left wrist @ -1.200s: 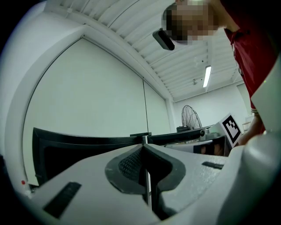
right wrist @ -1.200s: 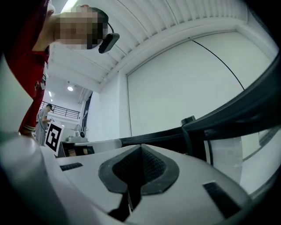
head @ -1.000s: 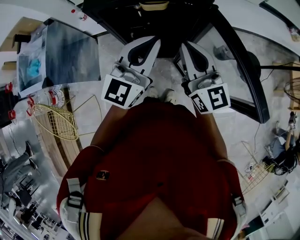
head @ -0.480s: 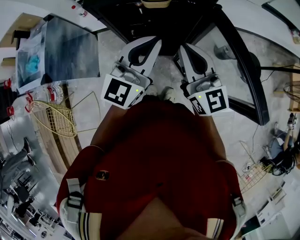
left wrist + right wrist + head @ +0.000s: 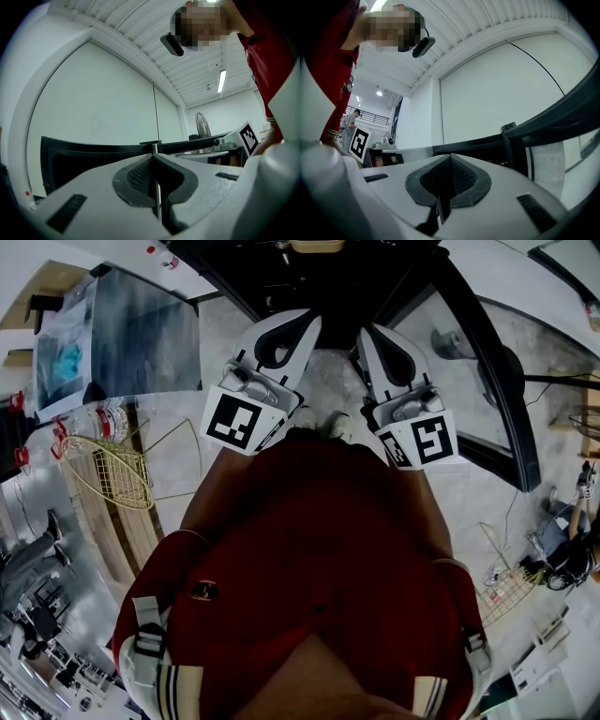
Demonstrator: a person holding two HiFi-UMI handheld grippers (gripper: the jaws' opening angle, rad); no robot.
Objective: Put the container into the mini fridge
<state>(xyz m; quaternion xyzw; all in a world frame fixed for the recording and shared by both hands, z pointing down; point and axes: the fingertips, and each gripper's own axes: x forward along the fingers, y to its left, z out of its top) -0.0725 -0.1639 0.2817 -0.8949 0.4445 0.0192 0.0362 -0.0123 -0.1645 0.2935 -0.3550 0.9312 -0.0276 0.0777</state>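
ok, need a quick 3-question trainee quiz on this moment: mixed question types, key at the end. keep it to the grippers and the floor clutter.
1. True or false: the left gripper is clamped on an object.
2. The right gripper has its fingers:
A) wide apart
B) together, nothing between them
C) clamped on a cup
3. Fill in: in the head view, the plastic bottles lie on the floor to the person's ___ side.

Key: 1 false, its fingers are closed on nothing; 2 B; 3 left.
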